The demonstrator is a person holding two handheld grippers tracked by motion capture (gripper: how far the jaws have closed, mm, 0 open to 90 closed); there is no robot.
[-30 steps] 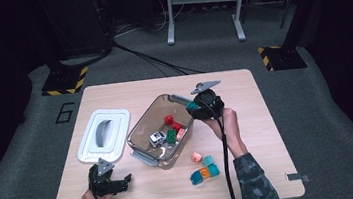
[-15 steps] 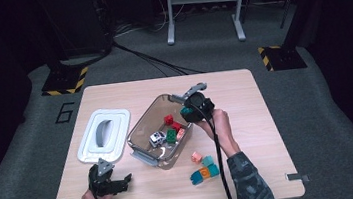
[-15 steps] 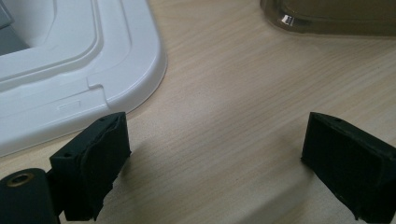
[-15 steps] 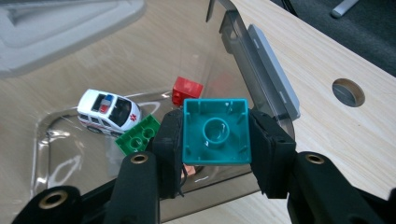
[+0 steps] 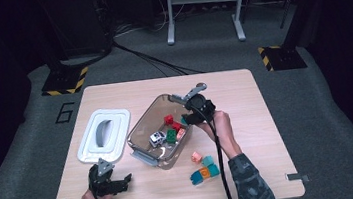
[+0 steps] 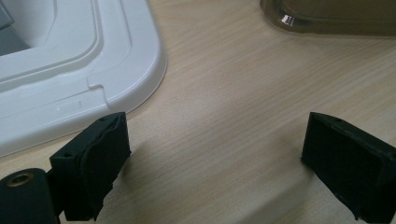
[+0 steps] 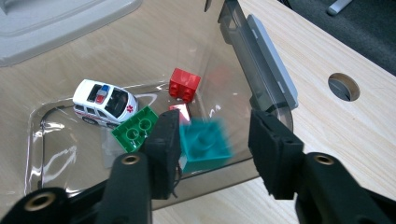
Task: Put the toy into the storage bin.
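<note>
Right gripper (image 7: 212, 149) hangs over the clear bin (image 7: 261, 60), its jaws just opening; a blurred teal block (image 7: 204, 143) sits between them, touching one pad and clear of the other. Below in the bin lie a green brick (image 7: 135, 127), a red brick (image 7: 184, 84) and a toy police car (image 7: 105, 101). Left gripper (image 6: 217, 161) rests wide open on the table (image 6: 224, 84) beside the white lid (image 6: 70, 60).

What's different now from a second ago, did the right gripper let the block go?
The right gripper has come in from the bin's far corner to above its inside. Its jaws have just been opening, and the teal block between them is blurred and clear of the right-hand pad, apparently dropping. The left gripper, white lid, toy car and table blocks are unchanged.
</note>
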